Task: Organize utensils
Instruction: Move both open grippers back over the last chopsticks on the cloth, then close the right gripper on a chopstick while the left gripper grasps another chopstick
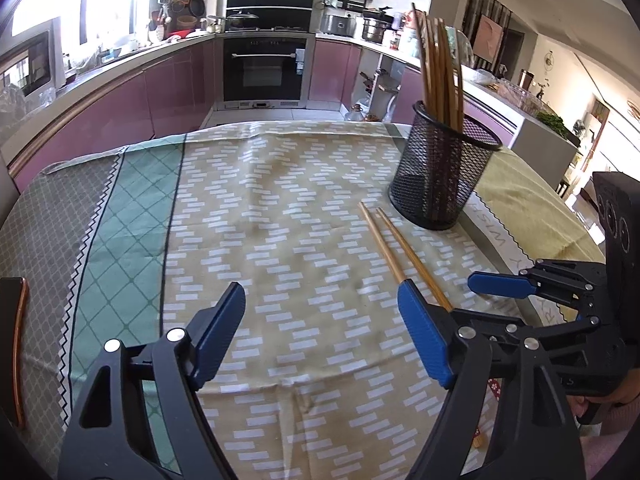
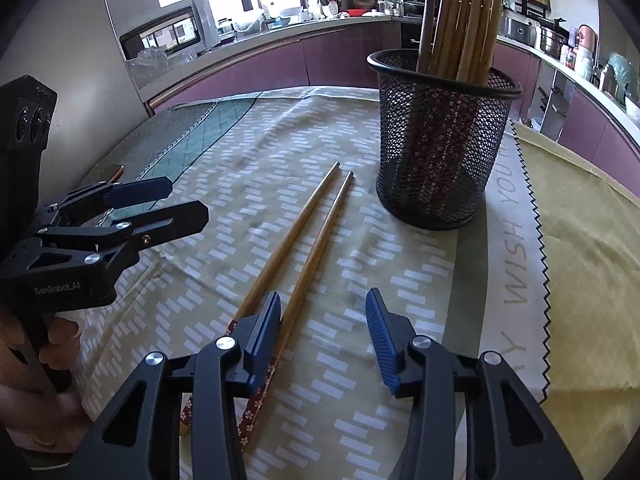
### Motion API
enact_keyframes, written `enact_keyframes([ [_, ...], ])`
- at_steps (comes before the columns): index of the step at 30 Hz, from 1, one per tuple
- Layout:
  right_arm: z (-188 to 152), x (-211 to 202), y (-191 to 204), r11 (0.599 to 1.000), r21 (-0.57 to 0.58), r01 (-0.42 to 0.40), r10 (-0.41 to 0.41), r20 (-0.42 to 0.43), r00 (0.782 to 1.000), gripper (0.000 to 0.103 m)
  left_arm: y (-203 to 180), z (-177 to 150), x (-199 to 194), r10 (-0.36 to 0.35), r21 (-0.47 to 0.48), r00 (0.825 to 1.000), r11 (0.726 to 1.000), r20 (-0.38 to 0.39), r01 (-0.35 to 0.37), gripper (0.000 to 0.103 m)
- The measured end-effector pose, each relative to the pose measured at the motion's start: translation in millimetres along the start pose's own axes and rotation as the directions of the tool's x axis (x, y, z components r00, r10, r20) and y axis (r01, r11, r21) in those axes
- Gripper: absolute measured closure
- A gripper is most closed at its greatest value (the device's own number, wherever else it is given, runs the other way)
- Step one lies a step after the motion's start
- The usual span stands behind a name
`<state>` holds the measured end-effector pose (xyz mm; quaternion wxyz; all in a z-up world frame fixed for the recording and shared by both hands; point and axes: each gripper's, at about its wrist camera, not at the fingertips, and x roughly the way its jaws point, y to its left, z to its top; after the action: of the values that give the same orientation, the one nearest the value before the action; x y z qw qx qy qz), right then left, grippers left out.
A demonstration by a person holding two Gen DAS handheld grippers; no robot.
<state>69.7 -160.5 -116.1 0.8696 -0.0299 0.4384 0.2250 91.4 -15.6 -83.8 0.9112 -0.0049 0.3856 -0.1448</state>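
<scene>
Two wooden chopsticks (image 2: 308, 236) with red flowered handles lie side by side on the tablecloth, tips toward a black mesh holder (image 2: 440, 140) that stands upright with several chopsticks in it. My right gripper (image 2: 324, 340) is open and empty, low over the handle ends, its left finger (image 2: 264, 332) above them. My left gripper (image 1: 320, 332) is open and empty, left of the loose chopsticks (image 1: 400, 248). The holder (image 1: 440, 172) stands just beyond them. Each gripper shows in the other's view: the right gripper (image 1: 452, 292) and the left gripper (image 2: 184, 200).
A patterned tablecloth (image 1: 280, 208) covers the table, with a yellow-green cloth (image 2: 592, 240) at the right. A phone (image 1: 14, 360) lies at the table's left edge. Kitchen counters and an oven (image 1: 266, 64) are beyond the far edge.
</scene>
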Motion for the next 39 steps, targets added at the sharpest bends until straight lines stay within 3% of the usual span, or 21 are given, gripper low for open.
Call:
enact_keyframes([
  [10,-1.4,-2.3,-10.5,1.0,0.027,-0.006,0.006,0.0,1.0,0.072,-30.2,2.2,25.2,-0.069,0.081,0.994,0.994,-0.09,0.077,0.043],
  [15,-2.4,-3.3,-13.8,1.0,0.03,-0.009,0.009,0.001,1.0,0.074,-39.4,3.4,43.2,-0.09,0.088,0.986,0.991,-0.142,0.103,0.058],
  [18,-2.9,-3.9,-16.0,0.999,0.032,-0.013,0.013,0.003,1.0,0.074,-41.4,4.1,46.0,-0.084,0.091,0.986,0.991,-0.145,0.098,0.062],
  [23,-4.4,-4.7,-17.0,0.999,0.032,-0.017,0.017,0.007,1.0,0.074,-38.6,3.4,44.2,-0.096,0.073,0.984,0.992,-0.147,0.108,0.081],
  [29,-2.2,-3.8,-15.5,1.0,0.021,-0.019,0.019,0.005,1.0,0.075,-33.3,-2.3,35.8,-0.094,0.048,0.986,0.994,-0.14,0.102,0.095],
  [39,6.5,3.6,-10.3,1.0,-0.002,-0.011,0.011,0.007,1.0,0.076,-30.7,3.1,39.7,-0.058,0.059,0.988,0.996,-0.146,0.067,0.085],
])
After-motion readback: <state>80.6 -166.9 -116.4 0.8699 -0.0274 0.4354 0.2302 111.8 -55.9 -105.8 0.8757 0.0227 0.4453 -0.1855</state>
